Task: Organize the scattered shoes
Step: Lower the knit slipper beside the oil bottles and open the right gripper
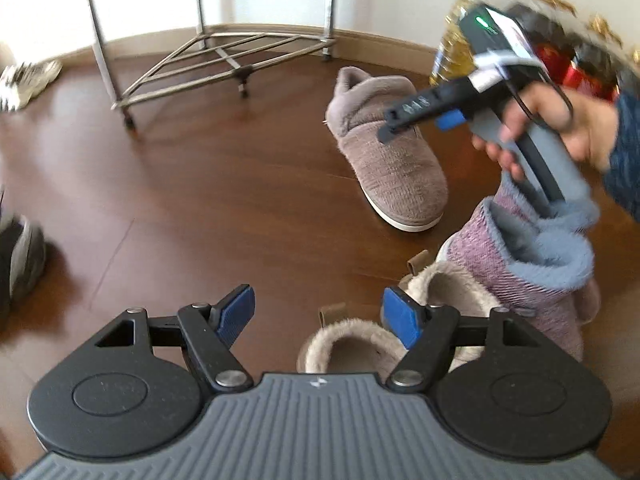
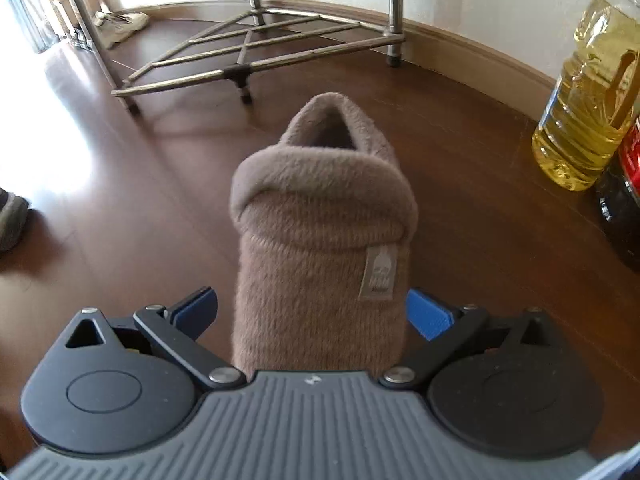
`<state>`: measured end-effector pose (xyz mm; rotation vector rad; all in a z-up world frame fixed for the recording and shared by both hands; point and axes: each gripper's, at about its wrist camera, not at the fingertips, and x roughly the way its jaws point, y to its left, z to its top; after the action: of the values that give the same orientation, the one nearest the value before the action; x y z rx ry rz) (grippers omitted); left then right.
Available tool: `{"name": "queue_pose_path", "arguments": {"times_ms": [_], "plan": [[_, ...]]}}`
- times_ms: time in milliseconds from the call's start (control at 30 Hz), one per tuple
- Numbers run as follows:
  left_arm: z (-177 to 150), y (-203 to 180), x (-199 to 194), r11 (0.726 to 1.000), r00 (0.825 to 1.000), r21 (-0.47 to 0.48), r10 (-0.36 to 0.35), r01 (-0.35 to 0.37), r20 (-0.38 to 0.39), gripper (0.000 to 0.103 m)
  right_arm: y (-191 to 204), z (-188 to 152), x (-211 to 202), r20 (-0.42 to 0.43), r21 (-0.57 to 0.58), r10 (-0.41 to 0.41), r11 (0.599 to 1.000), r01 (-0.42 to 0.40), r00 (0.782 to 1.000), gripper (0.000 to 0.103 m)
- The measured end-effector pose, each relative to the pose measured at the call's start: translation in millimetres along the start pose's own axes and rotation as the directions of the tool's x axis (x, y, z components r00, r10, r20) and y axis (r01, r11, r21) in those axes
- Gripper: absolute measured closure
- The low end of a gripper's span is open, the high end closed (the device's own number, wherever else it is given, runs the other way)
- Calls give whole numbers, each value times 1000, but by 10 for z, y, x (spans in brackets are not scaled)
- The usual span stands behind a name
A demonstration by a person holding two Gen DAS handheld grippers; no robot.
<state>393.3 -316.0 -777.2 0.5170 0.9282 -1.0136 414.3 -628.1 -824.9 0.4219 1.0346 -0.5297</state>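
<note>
A taupe fuzzy slipper point(image 2: 320, 240) lies on the dark wooden floor point(image 2: 132, 216). My right gripper point(image 2: 310, 310) is open around its toe end, and both blue pads stand clear of its sides. In the left wrist view the same slipper point(image 1: 392, 160) lies under that gripper, which a hand point(image 1: 576, 132) holds from the right. My left gripper point(image 1: 318, 316) is open over the floor with nothing between its fingers. Its right fingertip point(image 1: 400, 316) is next to a pair of beige fleece-lined slippers point(image 1: 352, 348). A purple knit slipper with a blue-grey lining point(image 1: 532, 272) leans over the pair.
A metal rack base point(image 2: 248, 56) stands by the far wall, with a white sneaker point(image 2: 120, 24) beside it. A bottle of yellow oil point(image 2: 588, 108) and a dark bottle point(image 2: 624, 208) stand at the right. A dark shoe point(image 1: 20, 256) lies at the left edge.
</note>
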Motion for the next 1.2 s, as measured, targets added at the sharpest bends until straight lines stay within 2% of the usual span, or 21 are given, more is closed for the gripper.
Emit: {"name": "queue_pose_path", "arguments": {"times_ms": [100, 200, 300, 433, 567, 733, 1200], "plan": [[67, 36, 184, 998, 1000, 56, 30, -30, 0, 31, 36, 3, 141, -14, 11, -5, 1000, 5, 1000, 3], [179, 122, 408, 995, 998, 71, 67, -66, -12, 31, 64, -21, 434, -45, -65, -45, 997, 42, 998, 6], [287, 186, 535, 996, 997, 44, 74, -74, -9, 31, -104, -2, 552, -66, -44, 17, 999, -20, 998, 14], [365, 198, 679, 999, 999, 7, 44, -44, -1, 31, -319, 105, 587, -85, -109, 44, 993, -53, 995, 25], [381, 114, 786, 1000, 1000, 21, 11, -10, -7, 31, -488, 177, 625, -89, -157, 19, 987, -33, 996, 26], [402, 29, 851, 999, 1000, 40, -11, 11, -6, 31, -623, 190, 622, -103, -216, 24, 975, -46, 994, 26], [450, -72, 860, 999, 999, 40, -33, 33, -6, 31, -696, -44, 412, -118, -274, 25, 960, -57, 993, 26]]}}
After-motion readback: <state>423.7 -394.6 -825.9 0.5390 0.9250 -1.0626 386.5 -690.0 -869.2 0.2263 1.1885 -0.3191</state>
